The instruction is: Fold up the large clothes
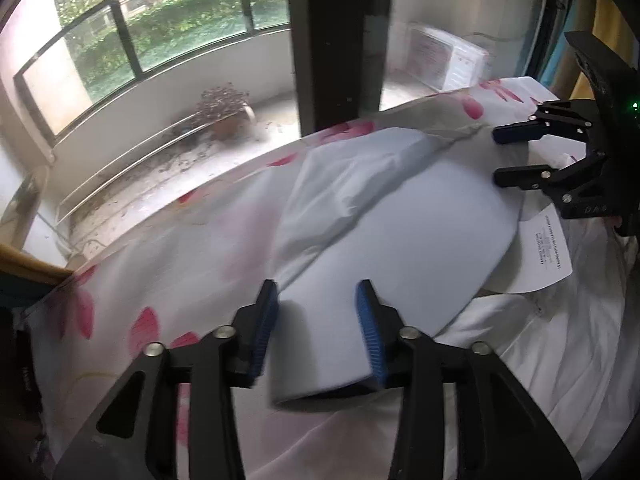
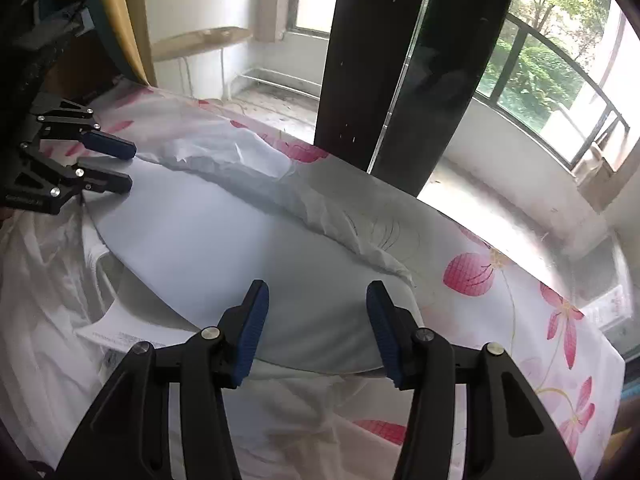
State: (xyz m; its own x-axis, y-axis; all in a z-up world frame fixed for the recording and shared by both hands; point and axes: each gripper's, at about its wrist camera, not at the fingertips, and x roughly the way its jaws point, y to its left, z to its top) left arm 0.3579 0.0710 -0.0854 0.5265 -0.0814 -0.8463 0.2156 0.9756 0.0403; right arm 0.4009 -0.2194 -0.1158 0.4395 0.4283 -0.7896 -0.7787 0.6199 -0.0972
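Floral sheet [image 2: 520,280] over the surface, pale blue garment [image 2: 208,248] lying on it

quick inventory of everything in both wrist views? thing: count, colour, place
folding board: 1, pale blue-grey, flat on the garment
garment: 1, white, spread under the board, one part folded over its far edge
paper label: 1, white with print, at the board's near edge
floral sheet: 1, white with pink flowers, covers the surface
potted plant: 1, reddish-brown, balcony floor
window: 1, dark-framed, greenery outside
left gripper: 1, black, blue pads, jaws open astride the board end
right gripper: 1, same, jaws open at the opposite end
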